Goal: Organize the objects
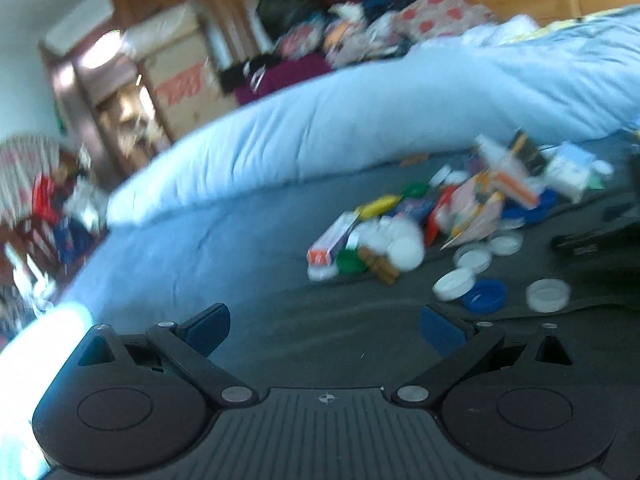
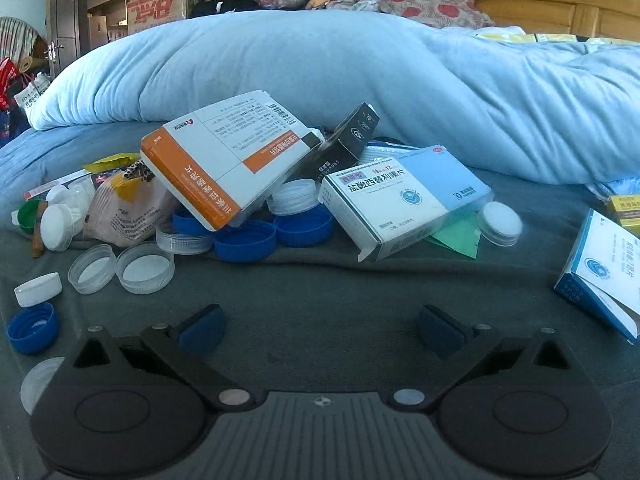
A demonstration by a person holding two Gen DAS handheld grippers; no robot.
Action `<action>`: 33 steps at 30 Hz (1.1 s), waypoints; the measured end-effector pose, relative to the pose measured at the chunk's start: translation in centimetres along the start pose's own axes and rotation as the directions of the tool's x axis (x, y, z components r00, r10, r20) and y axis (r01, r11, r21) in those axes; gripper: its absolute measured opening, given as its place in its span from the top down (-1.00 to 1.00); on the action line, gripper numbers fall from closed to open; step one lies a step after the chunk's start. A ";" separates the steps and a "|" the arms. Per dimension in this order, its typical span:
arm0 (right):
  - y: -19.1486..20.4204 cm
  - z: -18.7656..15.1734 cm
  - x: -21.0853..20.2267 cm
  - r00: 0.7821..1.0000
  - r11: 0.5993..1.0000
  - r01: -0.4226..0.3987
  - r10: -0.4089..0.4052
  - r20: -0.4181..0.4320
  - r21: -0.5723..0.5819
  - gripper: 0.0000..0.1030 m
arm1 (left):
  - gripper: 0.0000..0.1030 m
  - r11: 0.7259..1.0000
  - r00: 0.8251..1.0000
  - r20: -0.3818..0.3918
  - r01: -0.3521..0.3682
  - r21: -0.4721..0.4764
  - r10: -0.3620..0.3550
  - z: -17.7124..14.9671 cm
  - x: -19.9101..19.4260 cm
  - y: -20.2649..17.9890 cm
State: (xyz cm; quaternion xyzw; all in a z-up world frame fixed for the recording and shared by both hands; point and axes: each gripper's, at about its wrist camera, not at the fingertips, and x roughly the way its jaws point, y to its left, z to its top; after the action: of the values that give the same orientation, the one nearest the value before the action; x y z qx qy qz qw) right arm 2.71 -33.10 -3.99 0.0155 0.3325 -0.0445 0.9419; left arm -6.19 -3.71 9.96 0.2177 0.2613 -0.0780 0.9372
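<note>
Centrally in the right wrist view, a heap of small items lies on a dark grey cloth spread over a bed. An orange-and-white medicine box sits tilted on top of blue bottle caps at the middle of the heap. Just right of it lies a white-and-blue medicine box, with a black box leaning behind the two. A white cap lies on its side at the right end of that box, over a green paper. Left of the heap lie a beige packet, clear caps and a green cap. Near left, a white cap rests beside a single blue cap. Another blue-and-white box lies at the right edge. A pale blue duvet is bunched on the far side. The right gripper hovers over bare cloth, jaws spread wide, gripping nothing. In the blurred left wrist view, the left gripper is likewise spread wide and empty, with the heap far right of it.
</note>
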 end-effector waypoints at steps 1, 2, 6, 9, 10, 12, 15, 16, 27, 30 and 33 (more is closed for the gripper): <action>-0.1 0.0 -0.1 1.000 1.000 -0.001 0.001 -0.002 0.000 -1.00 | -0.99 1.000 1.000 0.025 0.007 0.025 -0.008 0.2 -1.0 -0.5; -0.1 0.0 -0.1 1.000 1.000 -0.001 0.001 -0.002 0.000 -1.00 | -0.99 0.999 0.999 0.044 0.010 0.045 -0.012 0.3 -1.6 -0.9; -0.1 0.0 -0.1 1.000 1.000 -0.003 0.003 -0.004 0.000 -1.00 | -0.99 0.993 0.995 0.088 0.036 0.108 -0.046 0.7 -4.1 -2.2; -0.1 0.1 0.0 1.000 1.000 -0.005 0.005 -0.006 0.000 -1.00 | -0.99 0.991 0.995 0.089 0.034 0.126 -0.045 0.6 -4.6 -2.5; -0.1 0.1 -0.1 1.000 1.000 -0.005 0.005 -0.006 0.000 -1.00 | -0.99 0.991 0.995 0.087 0.032 0.132 -0.043 0.6 -4.7 -2.6; -0.1 0.1 -0.1 1.000 1.000 -0.005 0.005 -0.006 0.000 -1.00 | -0.99 0.989 0.995 0.088 0.027 0.144 -0.040 0.6 -4.9 -2.8; -0.2 0.1 -0.2 1.000 1.000 -0.005 0.005 -0.006 0.000 -1.00 | -0.99 0.987 0.995 0.099 0.005 0.162 -0.022 0.5 -5.2 -2.8; -0.2 0.1 -0.2 1.000 1.000 -0.005 0.005 -0.006 0.000 -1.00 | -0.99 0.986 0.995 0.097 0.004 0.164 -0.020 0.5 -5.2 -2.7; -0.2 0.1 -0.2 1.000 1.000 -0.007 0.007 -0.007 -0.001 -1.00 | -0.99 0.971 0.996 0.091 -0.035 0.236 0.014 -0.3 -4.5 -3.4; -0.1 0.1 0.0 1.000 1.000 -0.007 0.007 -0.007 -0.001 -1.00 | -0.99 0.970 0.997 0.083 -0.024 0.242 0.004 -0.5 -4.4 -3.6; -0.2 0.1 -0.1 1.000 1.000 -0.008 0.008 -0.007 -0.001 -1.00 | -0.99 0.970 0.997 0.083 -0.026 0.240 0.006 -0.5 -4.3 -3.6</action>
State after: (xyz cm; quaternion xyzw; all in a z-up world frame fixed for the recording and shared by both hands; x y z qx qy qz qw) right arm 2.66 -33.28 -3.87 0.0166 0.3357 -0.0406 0.9409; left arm -11.06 -6.56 10.51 0.3286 0.2095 -0.1104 0.9143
